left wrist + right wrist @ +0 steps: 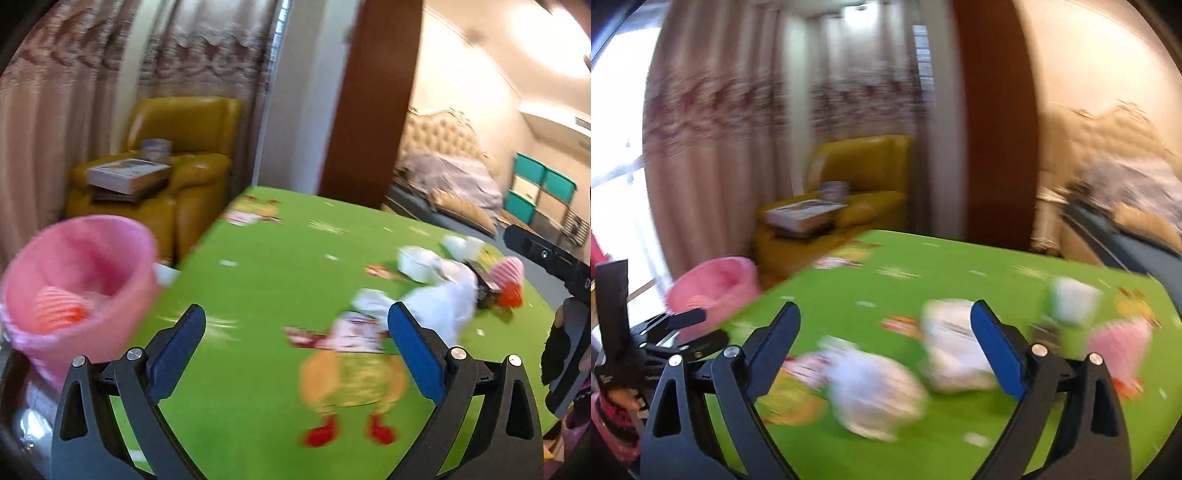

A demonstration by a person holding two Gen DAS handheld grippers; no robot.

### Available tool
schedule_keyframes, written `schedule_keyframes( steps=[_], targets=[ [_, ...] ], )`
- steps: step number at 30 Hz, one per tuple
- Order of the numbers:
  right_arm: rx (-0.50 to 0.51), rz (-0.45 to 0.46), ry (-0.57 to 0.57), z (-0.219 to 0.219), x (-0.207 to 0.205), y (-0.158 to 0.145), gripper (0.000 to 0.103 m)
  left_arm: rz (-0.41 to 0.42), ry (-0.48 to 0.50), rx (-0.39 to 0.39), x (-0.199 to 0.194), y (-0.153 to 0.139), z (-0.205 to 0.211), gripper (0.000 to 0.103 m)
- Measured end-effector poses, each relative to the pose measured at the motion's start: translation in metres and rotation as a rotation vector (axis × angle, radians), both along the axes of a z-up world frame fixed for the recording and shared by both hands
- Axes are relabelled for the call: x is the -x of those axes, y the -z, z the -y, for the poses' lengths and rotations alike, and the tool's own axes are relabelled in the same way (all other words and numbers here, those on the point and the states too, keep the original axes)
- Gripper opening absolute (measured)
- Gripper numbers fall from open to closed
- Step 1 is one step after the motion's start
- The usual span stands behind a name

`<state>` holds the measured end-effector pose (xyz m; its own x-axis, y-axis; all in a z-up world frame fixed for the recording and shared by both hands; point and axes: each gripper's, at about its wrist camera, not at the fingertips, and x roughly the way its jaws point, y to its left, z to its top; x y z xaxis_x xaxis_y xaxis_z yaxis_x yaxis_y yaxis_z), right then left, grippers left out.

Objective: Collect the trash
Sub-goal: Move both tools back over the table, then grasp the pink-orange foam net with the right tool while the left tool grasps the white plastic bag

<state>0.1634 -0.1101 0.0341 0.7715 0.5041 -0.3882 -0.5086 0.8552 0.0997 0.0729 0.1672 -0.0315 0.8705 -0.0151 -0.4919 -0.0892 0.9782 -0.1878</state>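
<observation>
A pink bin (pixel 74 280) stands off the table's left edge with a pink striped wrapper (pixel 59 310) inside; the right wrist view shows the bin (pixel 716 291) too. On the green tablecloth (pixel 266 280) lie crumpled white paper (pixel 439 302), a white cup (pixel 417 262) and a pink-and-orange wrapper (pixel 511 277). My left gripper (pixel 295 314) is open and empty above the cloth, between bin and trash. My right gripper (pixel 886 310) is open and empty, with blurred white wads (pixel 875 391) (pixel 953 347) below it. A white cup (pixel 1071 299) and pink wrapper (pixel 1119 343) lie further right.
A yellow armchair (pixel 166 177) with stacked books sits behind the table's far left corner, in front of curtains. A brown door (pixel 369 110) and a bed (pixel 443 177) are beyond the far edge. The black body of the right hand's device (pixel 554 266) shows at the right.
</observation>
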Motion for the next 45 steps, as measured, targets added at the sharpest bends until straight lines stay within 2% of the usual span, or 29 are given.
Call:
schedule_keyframes(
  steps=[3, 5, 6, 9, 13, 17, 20, 24, 28, 29, 31, 33, 37, 45],
  targets=[
    [-0.027, -0.029, 0.141, 0.058, -0.009, 0.013, 0.09, -0.022, 0.026, 0.022, -0.015, 0.014, 0.02, 0.093],
    [-0.049, -0.043, 0.228, 0.095, -0.013, 0.022, 0.09, -0.068, 0.026, 0.01, -0.022, 0.027, 0.03, 0.093],
    [-0.06, -0.052, 0.278, 0.114, -0.015, 0.026, 0.09, -0.101, 0.034, 0.006, -0.026, 0.03, 0.031, 0.093],
    [-0.073, -0.07, 0.357, 0.148, -0.024, 0.037, 0.09, -0.106, 0.04, 0.041, -0.028, 0.034, 0.023, 0.093],
    [-0.061, -0.105, 0.449, 0.168, -0.036, 0.054, 0.09, -0.149, 0.028, 0.09, -0.031, 0.043, 0.014, 0.093],
    [-0.05, -0.167, 0.496, 0.171, -0.057, 0.072, 0.09, -0.201, 0.029, 0.084, -0.037, 0.048, 0.016, 0.093],
    [-0.038, -0.23, 0.518, 0.167, -0.077, 0.08, 0.09, -0.185, 0.026, 0.068, -0.034, 0.046, 0.018, 0.093],
    [-0.056, -0.25, 0.521, 0.162, -0.102, 0.081, 0.09, -0.158, 0.02, 0.038, -0.03, 0.043, 0.022, 0.093],
    [-0.005, -0.261, 0.536, 0.15, -0.121, 0.085, 0.09, -0.156, 0.018, 0.022, -0.03, 0.042, 0.025, 0.093],
    [0.009, -0.281, 0.543, 0.149, -0.123, 0.088, 0.086, -0.152, 0.017, 0.017, -0.029, 0.042, 0.026, 0.093],
    [0.009, -0.282, 0.533, 0.15, -0.121, 0.088, 0.051, -0.149, 0.016, 0.012, -0.029, 0.042, 0.026, 0.093],
    [0.03, -0.274, 0.532, 0.151, -0.113, 0.088, 0.039, -0.146, 0.015, 0.009, -0.028, 0.041, 0.027, 0.093],
    [0.021, -0.238, 0.47, 0.154, -0.081, 0.083, 0.032, -0.154, 0.018, 0.004, -0.029, 0.041, 0.028, 0.093],
    [0.002, -0.176, 0.431, 0.153, -0.029, 0.075, 0.031, -0.167, 0.016, -0.017, -0.031, 0.04, 0.03, 0.093]
  ],
)
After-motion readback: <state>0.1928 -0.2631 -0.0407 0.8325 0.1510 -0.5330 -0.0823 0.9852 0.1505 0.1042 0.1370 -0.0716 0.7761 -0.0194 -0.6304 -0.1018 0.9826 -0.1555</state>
